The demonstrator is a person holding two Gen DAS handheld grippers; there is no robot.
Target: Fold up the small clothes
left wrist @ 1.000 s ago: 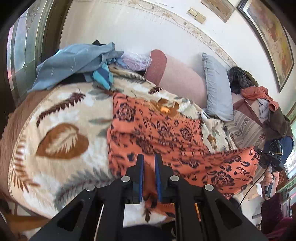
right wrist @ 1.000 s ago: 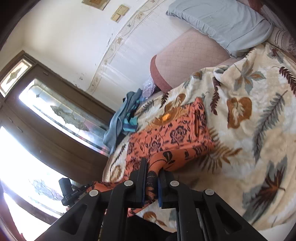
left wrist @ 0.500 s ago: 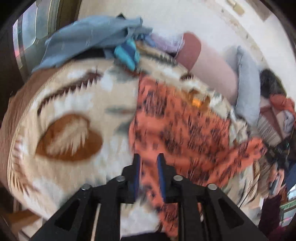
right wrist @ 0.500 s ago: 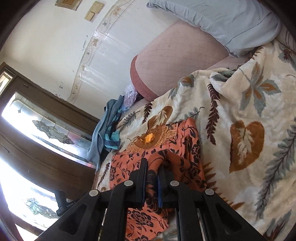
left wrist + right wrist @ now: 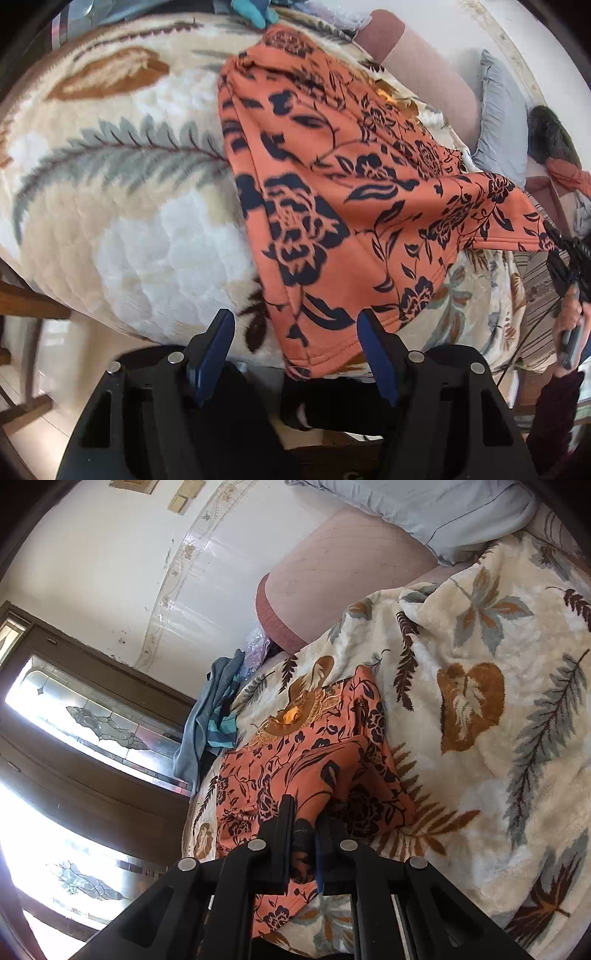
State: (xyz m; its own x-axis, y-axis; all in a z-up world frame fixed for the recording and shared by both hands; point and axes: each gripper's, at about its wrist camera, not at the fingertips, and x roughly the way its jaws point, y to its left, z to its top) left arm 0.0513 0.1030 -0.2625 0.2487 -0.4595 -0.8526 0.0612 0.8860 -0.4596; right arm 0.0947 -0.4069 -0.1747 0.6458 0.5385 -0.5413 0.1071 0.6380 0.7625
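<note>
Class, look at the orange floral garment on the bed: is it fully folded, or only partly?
Partly folded: the orange floral garment lies doubled on the blanket, one corner lifted, pinched in the right tongs.

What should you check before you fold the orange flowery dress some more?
1. Right gripper pinching the orange floral garment: ok, fabric is clamped between its fingers.
2. Left gripper let go: ok, its jaws are opening, and the garment's lower corner lies between them with the pads not pressing it.
3. Garment resting on the leaf-print blanket: ok, though one corner is lifted toward the right gripper.
4. Fold lying flat and even: not ok, the layers look bunched in the right wrist view.
5. Blue clothes pile clear of the garment: ok, it sits apart near the window.
</note>
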